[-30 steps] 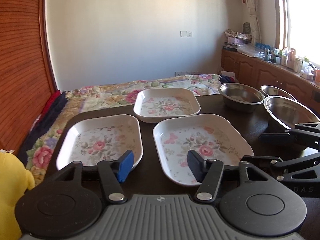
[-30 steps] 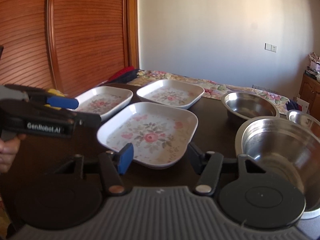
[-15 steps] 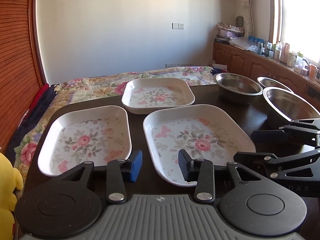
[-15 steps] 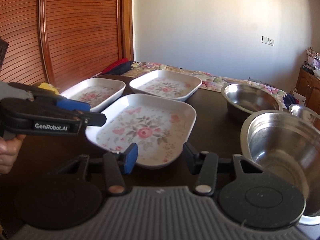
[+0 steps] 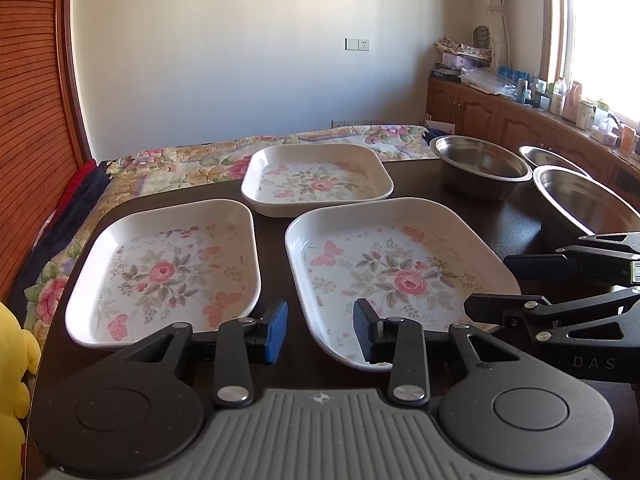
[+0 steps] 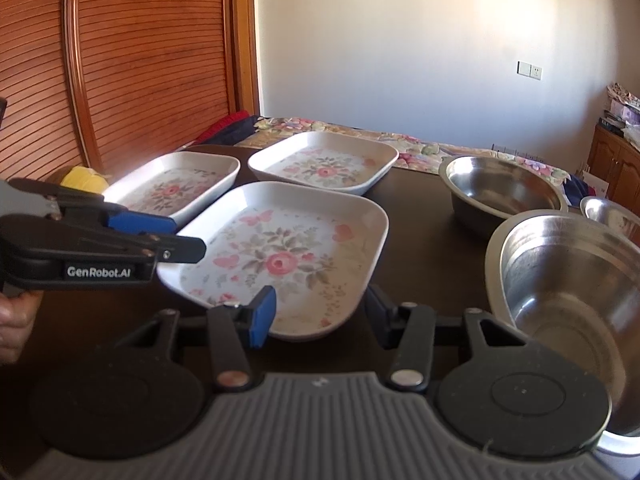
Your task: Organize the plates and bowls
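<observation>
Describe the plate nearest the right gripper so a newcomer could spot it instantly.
On the dark table, three white floral plates sit left of three steel bowls. The near plate lies just ahead of the right gripper, with the big bowl on its right. It is the largest plate, closest to the bowls; the left plate and far plate lie beyond it.

All three plates (image 5: 172, 268) are white with pink roses, butterflies and grey-green leaves. The bowls (image 6: 560, 280) are plain silver steel, the table (image 5: 276, 364) dark brown, almost black – behind it a floral quilt (image 5: 192, 164) – grippers black, blue pads (image 5: 277, 332).
</observation>
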A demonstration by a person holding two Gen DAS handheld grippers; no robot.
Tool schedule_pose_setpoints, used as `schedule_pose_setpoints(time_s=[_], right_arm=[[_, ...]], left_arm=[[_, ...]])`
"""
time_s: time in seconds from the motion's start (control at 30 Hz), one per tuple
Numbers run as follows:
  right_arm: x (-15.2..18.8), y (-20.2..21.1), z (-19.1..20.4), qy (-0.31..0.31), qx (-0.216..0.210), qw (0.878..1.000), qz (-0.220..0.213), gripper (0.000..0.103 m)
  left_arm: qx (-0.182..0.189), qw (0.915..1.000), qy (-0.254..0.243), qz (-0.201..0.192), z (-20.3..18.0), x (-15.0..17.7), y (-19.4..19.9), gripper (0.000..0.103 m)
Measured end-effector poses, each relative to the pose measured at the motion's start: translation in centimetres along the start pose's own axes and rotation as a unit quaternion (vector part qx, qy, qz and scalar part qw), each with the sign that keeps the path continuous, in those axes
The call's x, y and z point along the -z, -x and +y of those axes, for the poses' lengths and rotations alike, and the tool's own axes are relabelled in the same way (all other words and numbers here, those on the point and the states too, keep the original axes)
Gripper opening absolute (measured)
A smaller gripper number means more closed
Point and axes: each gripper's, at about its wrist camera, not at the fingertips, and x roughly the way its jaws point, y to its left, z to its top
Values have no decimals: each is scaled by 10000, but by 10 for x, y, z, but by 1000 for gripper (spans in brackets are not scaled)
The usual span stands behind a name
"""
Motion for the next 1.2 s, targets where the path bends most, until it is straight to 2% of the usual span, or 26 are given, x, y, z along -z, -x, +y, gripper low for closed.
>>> schedule_pose_setpoints(time_s=[0.23, 0.37, 0.53, 0.87, 1.2], right_arm=[[0, -6, -2, -125, -50, 9999, 93, 51], [1, -7, -2, -132, -64, 9998, 118, 50], [4, -2, -7, -274, -76, 9996, 68, 31], [13, 27, -4, -373, -245, 9987, -242, 31], [34, 52, 5, -487, -421, 9975, -274, 31]], left_arm=[[63, 9999, 10, 100, -1, 2, -7, 31], [174, 9995, 229, 111, 5, 4, -5, 29], [192, 9994, 271, 77, 5, 9, 7, 29], [158, 9995, 237, -128, -9, 22, 49, 29], [74, 9996, 228, -139, -16, 50, 82, 29]])
